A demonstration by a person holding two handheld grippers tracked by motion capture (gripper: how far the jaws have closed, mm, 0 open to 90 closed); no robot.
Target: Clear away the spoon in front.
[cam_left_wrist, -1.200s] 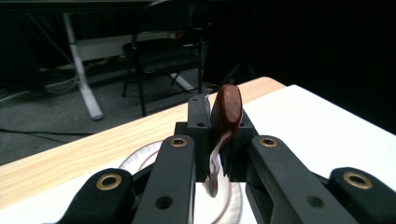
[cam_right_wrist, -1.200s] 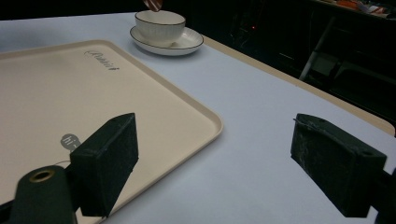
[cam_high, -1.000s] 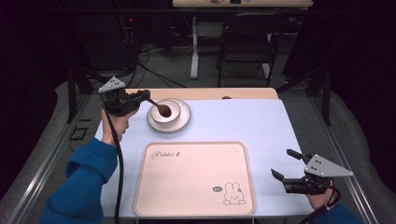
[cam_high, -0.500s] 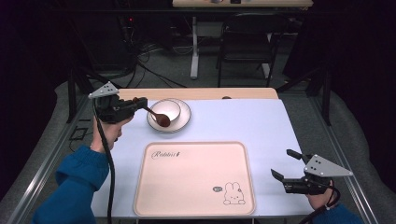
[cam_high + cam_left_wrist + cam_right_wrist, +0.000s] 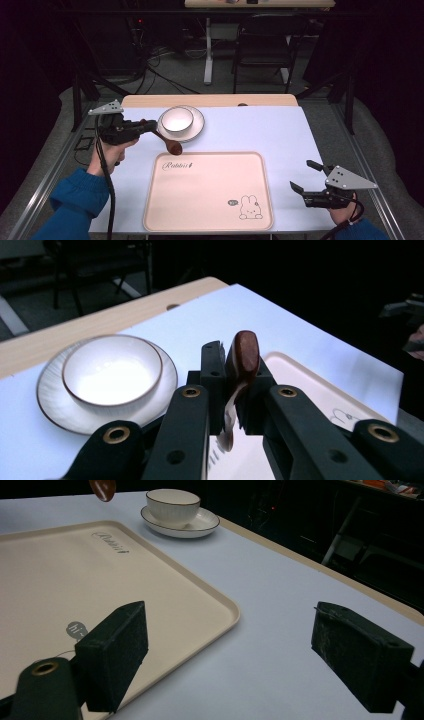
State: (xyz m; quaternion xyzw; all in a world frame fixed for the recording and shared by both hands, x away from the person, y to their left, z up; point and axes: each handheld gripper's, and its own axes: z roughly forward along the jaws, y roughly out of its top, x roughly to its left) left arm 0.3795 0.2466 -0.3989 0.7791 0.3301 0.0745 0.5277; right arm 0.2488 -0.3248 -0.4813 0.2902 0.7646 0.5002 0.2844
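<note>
While clamped in left claw (image 5: 145, 126), spoon (image 5: 169, 143) juts toward tray (image 5: 207, 220), right claw (image 5: 306, 176) apart.

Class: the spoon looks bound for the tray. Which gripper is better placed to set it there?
Left. The left gripper is shut on the spoon, beside the tray. The right gripper is open.
</note>
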